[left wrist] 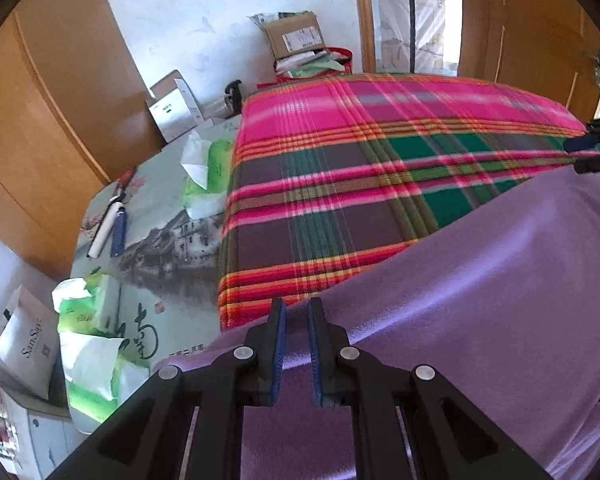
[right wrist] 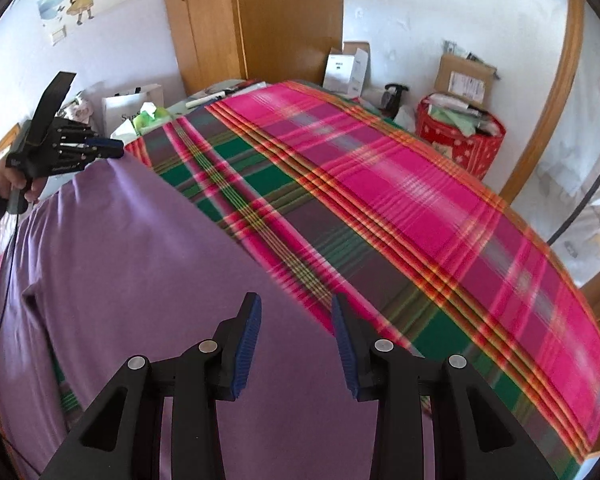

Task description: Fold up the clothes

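A purple garment (left wrist: pixel 480 280) lies spread over a pink, green and red plaid blanket (left wrist: pixel 360 140). My left gripper (left wrist: pixel 296 308) is shut on a fold of the garment's edge, with purple cloth running up between its blue pads. From the right wrist view the left gripper (right wrist: pixel 116 148) holds a raised corner of the garment (right wrist: pixel 120 260), a hand (right wrist: pixel 12 180) on its handle. My right gripper (right wrist: pixel 294 300) stands open above the garment's far edge, where it meets the blanket (right wrist: pixel 420 200), and its pads press nothing. It also shows at the right edge as the right gripper (left wrist: pixel 584 156).
Left of the blanket, a printed tabletop (left wrist: pixel 172 248) carries green tissue packs (left wrist: pixel 212 168) and pens (left wrist: pixel 108 224). White boxes (left wrist: pixel 176 108), a cardboard box (left wrist: pixel 296 36) and a red basket (right wrist: pixel 460 136) stand at the far wall. Wooden doors (left wrist: pixel 52 92) flank the room.
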Action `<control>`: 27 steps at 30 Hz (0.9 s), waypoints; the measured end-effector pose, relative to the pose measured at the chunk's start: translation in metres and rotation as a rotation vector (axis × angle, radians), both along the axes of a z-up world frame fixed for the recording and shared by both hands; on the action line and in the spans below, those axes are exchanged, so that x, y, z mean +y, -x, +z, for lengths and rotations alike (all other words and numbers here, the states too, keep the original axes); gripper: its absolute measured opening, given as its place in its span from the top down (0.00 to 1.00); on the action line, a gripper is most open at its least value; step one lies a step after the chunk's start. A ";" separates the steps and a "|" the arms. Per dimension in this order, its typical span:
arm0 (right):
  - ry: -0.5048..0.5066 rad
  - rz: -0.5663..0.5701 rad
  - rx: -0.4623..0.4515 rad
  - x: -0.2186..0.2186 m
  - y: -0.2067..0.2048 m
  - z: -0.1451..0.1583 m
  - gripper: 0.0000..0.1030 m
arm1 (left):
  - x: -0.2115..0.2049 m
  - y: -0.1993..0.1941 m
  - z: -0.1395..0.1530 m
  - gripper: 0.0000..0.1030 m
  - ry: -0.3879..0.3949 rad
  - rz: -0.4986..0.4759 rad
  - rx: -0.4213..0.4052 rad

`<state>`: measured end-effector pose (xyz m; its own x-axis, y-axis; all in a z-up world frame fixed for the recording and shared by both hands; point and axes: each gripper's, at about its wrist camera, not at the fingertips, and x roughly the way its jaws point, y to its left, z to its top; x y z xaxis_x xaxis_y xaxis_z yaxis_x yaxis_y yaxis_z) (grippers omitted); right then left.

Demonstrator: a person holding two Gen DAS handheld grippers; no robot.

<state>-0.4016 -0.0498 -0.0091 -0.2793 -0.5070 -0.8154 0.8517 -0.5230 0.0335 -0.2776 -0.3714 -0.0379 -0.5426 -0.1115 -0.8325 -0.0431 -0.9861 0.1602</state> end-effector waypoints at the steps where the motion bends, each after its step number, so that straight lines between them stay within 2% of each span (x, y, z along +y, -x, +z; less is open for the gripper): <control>1: -0.003 0.004 -0.006 -0.001 0.003 -0.003 0.63 | 0.000 -0.001 0.001 0.89 -0.003 -0.007 0.009; 7: 0.045 0.092 -0.055 -0.004 0.003 -0.010 0.63 | -0.001 -0.010 0.013 0.89 -0.047 -0.075 0.041; 13: -0.018 0.145 -0.055 -0.013 0.000 -0.021 0.61 | 0.008 -0.008 0.003 0.89 -0.010 -0.140 -0.014; 17: -0.024 0.160 -0.063 -0.012 -0.002 -0.021 0.61 | 0.004 -0.010 0.007 0.89 -0.031 -0.177 -0.022; 21: -0.045 0.178 -0.047 -0.015 -0.004 -0.022 0.59 | 0.010 -0.006 0.002 0.81 0.069 -0.212 -0.035; 25: -0.055 0.183 -0.041 -0.015 -0.005 -0.022 0.59 | 0.013 -0.003 0.001 0.74 0.116 -0.219 -0.019; 27: -0.053 0.183 -0.043 -0.015 -0.004 -0.022 0.60 | 0.012 -0.003 0.000 0.74 0.125 -0.228 -0.006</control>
<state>-0.3971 -0.0645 -0.0314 -0.1510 -0.5022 -0.8515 0.9312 -0.3613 0.0480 -0.2743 -0.3591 -0.0377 -0.5607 -0.0893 -0.8232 -0.2632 -0.9234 0.2795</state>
